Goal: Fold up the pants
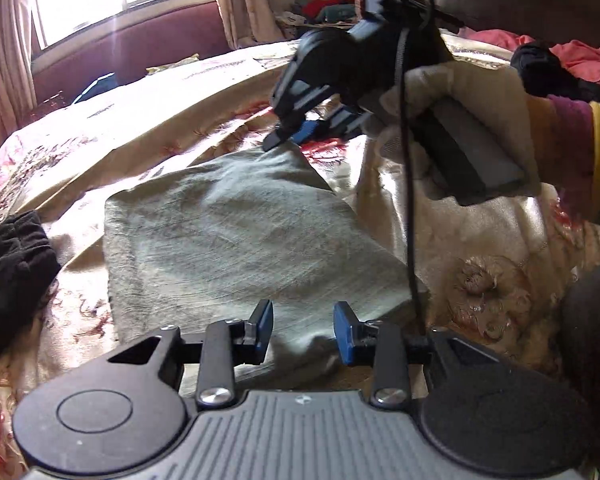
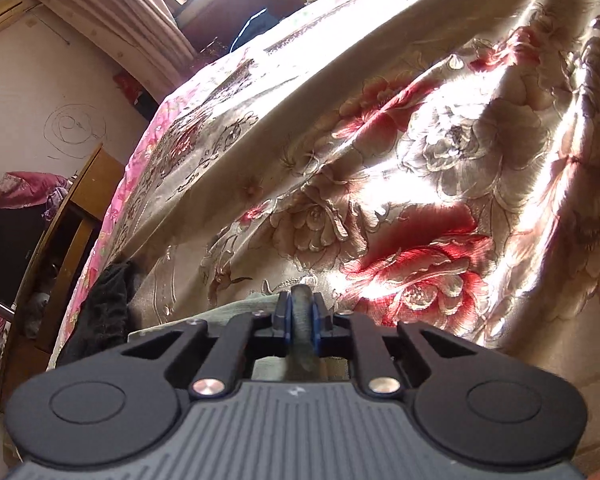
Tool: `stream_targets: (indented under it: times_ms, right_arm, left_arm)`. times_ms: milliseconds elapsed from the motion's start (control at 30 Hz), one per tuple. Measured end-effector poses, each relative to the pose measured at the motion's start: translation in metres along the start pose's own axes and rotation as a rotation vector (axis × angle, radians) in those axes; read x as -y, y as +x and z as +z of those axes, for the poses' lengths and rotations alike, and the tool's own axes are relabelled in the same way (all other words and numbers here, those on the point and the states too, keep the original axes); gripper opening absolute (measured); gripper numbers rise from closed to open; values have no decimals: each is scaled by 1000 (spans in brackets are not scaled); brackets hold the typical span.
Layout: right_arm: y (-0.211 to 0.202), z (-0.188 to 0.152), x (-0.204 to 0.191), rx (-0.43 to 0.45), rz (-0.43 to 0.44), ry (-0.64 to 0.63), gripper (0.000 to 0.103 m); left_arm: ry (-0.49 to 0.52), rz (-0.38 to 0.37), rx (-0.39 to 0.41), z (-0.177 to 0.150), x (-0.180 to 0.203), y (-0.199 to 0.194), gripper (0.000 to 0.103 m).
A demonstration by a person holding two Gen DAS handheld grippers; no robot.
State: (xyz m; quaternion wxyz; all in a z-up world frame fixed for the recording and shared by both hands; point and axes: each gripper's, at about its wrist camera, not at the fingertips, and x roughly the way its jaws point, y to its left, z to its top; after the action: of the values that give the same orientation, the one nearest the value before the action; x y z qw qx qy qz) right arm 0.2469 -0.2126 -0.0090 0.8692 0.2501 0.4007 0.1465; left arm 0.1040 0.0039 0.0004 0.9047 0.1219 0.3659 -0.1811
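Observation:
The grey-green pants (image 1: 236,240) lie folded into a rough rectangle on the floral bedspread (image 1: 480,280). My left gripper (image 1: 303,330) is open, its blue-padded fingers either side of the near edge of the pants. My right gripper (image 1: 290,136) is held by a gloved hand at the far corner of the pants and is shut on that corner, lifting it slightly. In the right wrist view, the right gripper (image 2: 301,312) pinches a fold of the pants (image 2: 302,332) between its pads.
A black garment (image 1: 8,264) lies at the left of the pants, also seen in the right wrist view (image 2: 104,312). More clothes (image 1: 556,60) are piled at the far right. A window and maroon headboard (image 1: 120,48) are behind the bed. A wooden cabinet (image 2: 60,240) stands beside it.

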Motion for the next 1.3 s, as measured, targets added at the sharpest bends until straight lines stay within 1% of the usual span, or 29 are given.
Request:
stream_targets:
  times_ms: [67, 100, 167, 200, 267, 300, 333, 400, 433, 500, 567, 600, 667, 700, 767, 800, 833, 900, 933, 967, 1033, 1067, 1100, 1167, 1233, 1267, 1300]
  right_arm:
    - [-25, -13, -5, 38, -31, -49, 23]
    - [-35, -21, -9, 42, -35, -71, 23]
    - [-46, -39, -21, 31, -16, -116, 23]
    - [-47, -48, -30, 17, 1, -144, 23]
    - [-41, -67, -55, -39, 24, -235, 23]
    - [-37, -76, -63, -48, 22, -256, 24]
    - [-34, -82, -68, -60, 28, -256, 26]
    - [-29, -88, -75, -90, 52, -233, 26]
    - [-29, -88, -79, -91, 61, -233, 26]
    - [-27, -82, -94, -76, 68, -263, 27]
    - [-20, -74, -109, -65, 75, -293, 33]
    - [-12, -69, -118, -67, 81, -299, 40]
    - [7, -65, -133, -82, 85, -309, 40]
    - [20, -64, -139, -95, 82, -318, 40]
    - [51, -63, -148, -137, 64, -318, 29]
    - [69, -64, -151, -174, 61, -317, 18]
    - [80, -65, -151, -193, 57, -304, 13]
    - [100, -68, -146, -224, 75, -255, 12]
    - [105, -70, -145, -236, 91, -239, 9]
    - [105, -71, -145, -246, 110, -226, 9]
    - [97, -74, -147, -250, 127, -219, 12]
    - [86, -75, -150, -238, 139, -220, 13]
    - [68, -75, -152, -206, 150, -222, 17]
    - [32, -77, -150, -137, 157, -244, 18]
    - [0, -83, -143, -88, 136, -267, 18]
    - [-20, -89, -135, -60, 100, -282, 18]
    - [-30, -94, -127, -49, 70, -289, 18]
  left_arm:
    - [-17, 74, 21, -2, -13, -9, 48]
    - [-30, 121, 19, -5, -19, -10, 50]
    - [-83, 200, -33, -14, -36, -3, 51]
    - [-119, 214, -60, -21, -46, 2, 52]
    - [-189, 225, -93, -33, -65, 9, 56]
    - [-210, 219, -89, -34, -68, 9, 57]
    - [-222, 218, -84, -33, -70, 7, 57]
    - [-213, 248, -56, -28, -71, -4, 57]
    - [-199, 265, -36, -25, -73, -9, 57]
    - [-195, 271, -19, -23, -76, -17, 57]
    - [-221, 254, 3, -21, -78, -23, 56]
    - [-234, 242, 21, -21, -77, -26, 56]
    - [-248, 220, 54, -20, -71, -27, 56]
    - [-243, 223, 59, -20, -68, -24, 56]
    - [-197, 252, 41, -21, -62, -13, 56]
    - [-174, 275, 20, -22, -61, -7, 56]
    - [-160, 295, -9, -24, -63, 1, 56]
    - [-178, 303, -51, -31, -74, 10, 56]
    - [-201, 291, -58, -34, -80, 9, 56]
    - [-220, 283, -61, -35, -84, 7, 56]
    - [-228, 291, -62, -36, -87, 0, 56]
    - [-231, 298, -60, -37, -88, -5, 56]
    - [-242, 301, -57, -38, -88, -10, 56]
    - [-282, 297, -46, -40, -88, -22, 56]
    - [-317, 297, -31, -43, -85, -32, 56]
    - [-324, 301, -29, -43, -81, -34, 56]
    - [-323, 302, -36, -42, -75, -34, 56]
